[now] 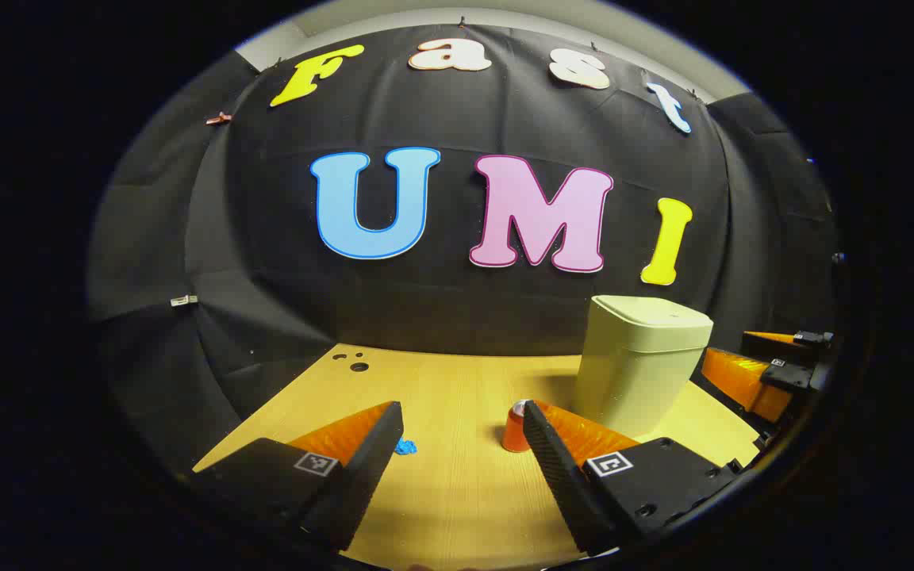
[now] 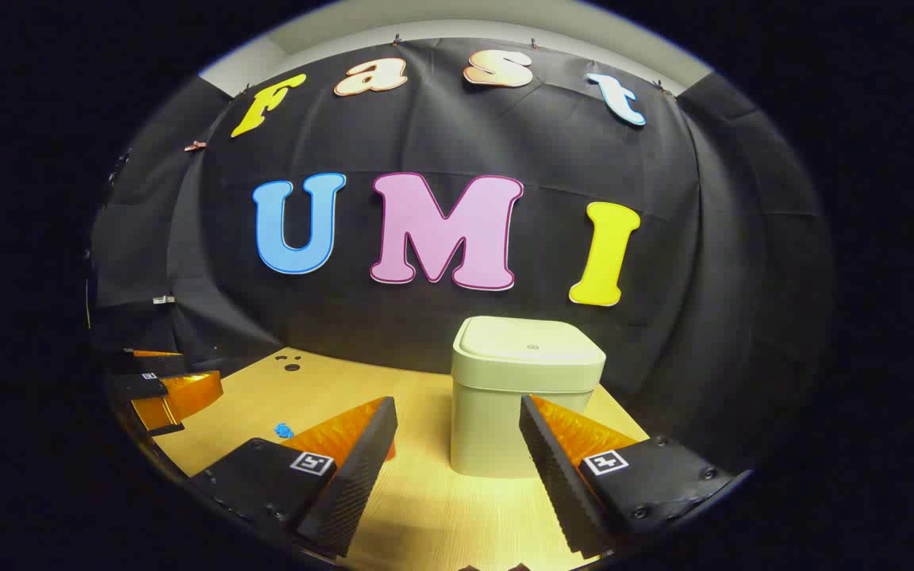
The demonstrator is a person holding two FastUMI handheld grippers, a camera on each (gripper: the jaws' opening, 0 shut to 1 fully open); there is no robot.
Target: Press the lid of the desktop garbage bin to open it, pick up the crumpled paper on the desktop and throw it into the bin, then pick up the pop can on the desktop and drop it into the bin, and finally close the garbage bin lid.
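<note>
I hold both grippers over the near edge of the wooden desktop [image 1: 457, 492], each spread wide with nothing between its fingers: my left gripper [image 1: 463, 416] faces the open desk, and my right gripper [image 2: 458, 412] looks straight at the garbage bin [image 2: 516, 404]. The bin stands upright toward the back of the desk with its lid [image 2: 528, 345] down flat, so the press comes first; I judge it a light, stiff plastic shell that could skid, so I would push straight down on the lid's top rather than at its side. The pop can [image 1: 516, 428] stands upright just left of the bin, partly behind my left gripper's finger; thin-walled and slick, I judge, best taken across its middle. The crumpled paper [image 1: 405, 447], a small blue wad, lies well left of the can; soft and nearly weightless, it wants a pinch from above.
</note>
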